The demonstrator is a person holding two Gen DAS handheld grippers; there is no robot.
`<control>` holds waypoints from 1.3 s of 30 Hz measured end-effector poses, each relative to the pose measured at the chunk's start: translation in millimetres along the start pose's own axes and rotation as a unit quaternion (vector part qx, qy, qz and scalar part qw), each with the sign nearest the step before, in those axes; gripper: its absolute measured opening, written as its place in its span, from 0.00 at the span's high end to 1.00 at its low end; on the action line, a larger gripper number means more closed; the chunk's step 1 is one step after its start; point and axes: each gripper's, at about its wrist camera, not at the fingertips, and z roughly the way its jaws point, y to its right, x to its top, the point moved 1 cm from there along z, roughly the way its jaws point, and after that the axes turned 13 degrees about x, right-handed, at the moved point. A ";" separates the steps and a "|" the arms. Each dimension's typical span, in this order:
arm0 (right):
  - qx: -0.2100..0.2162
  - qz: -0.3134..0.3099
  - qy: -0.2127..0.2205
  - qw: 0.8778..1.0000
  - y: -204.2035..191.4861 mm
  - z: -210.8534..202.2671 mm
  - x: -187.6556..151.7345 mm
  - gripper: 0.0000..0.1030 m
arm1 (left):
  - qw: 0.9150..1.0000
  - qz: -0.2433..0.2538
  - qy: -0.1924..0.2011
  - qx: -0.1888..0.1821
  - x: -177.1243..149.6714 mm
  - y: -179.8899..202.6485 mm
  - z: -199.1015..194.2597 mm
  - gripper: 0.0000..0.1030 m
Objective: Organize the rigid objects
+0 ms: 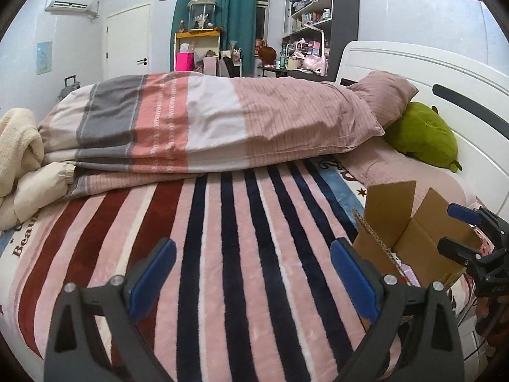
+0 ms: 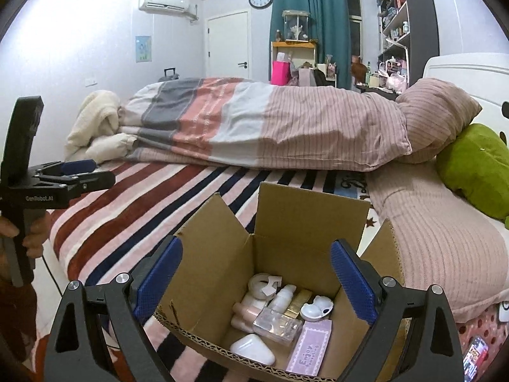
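An open cardboard box point(image 2: 219, 254) stands on the striped blanket point(image 2: 133, 203) at the bed's near edge. Inside lie several small items: a white pebble-shaped case point(image 2: 253, 348), a clear plastic box point(image 2: 277, 324), a pale bottle point(image 2: 281, 296), a tape roll point(image 2: 262, 283), a pink card point(image 2: 310, 347). My right gripper point(image 2: 256, 283) is open and empty, just above the box's opening. My left gripper point(image 1: 253, 273) is open and empty over the blanket, left of the box point(image 1: 410, 242). Each gripper shows in the other's view: the right point(image 1: 458, 232), the left point(image 2: 79, 172).
A folded striped duvet point(image 1: 206, 121) lies across the bed's far half, with a pink pillow point(image 1: 381, 89) and green plush point(image 1: 423, 133) by the white headboard point(image 1: 413, 63). A cream jacket point(image 1: 19, 159) is heaped at the left. A phone point(image 2: 475, 358) lies at bottom right.
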 end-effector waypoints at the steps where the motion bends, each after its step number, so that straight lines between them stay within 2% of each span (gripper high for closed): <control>1: 0.000 -0.001 0.000 1.000 0.1 -0.1 0.0 0.09 | 1.000 0.001 0.000 0.002 0.0 0.3 1.0 0.06; 18: 0.010 -0.007 0.010 1.000 -3.2 -3.1 5.8 0.09 | 1.000 -0.002 0.003 0.010 1.1 -1.6 0.9 0.06; 39: 0.019 -0.014 0.012 1.000 -5.9 -3.3 11.4 0.09 | 1.000 -0.004 0.008 0.002 6.3 -0.1 -4.4 0.06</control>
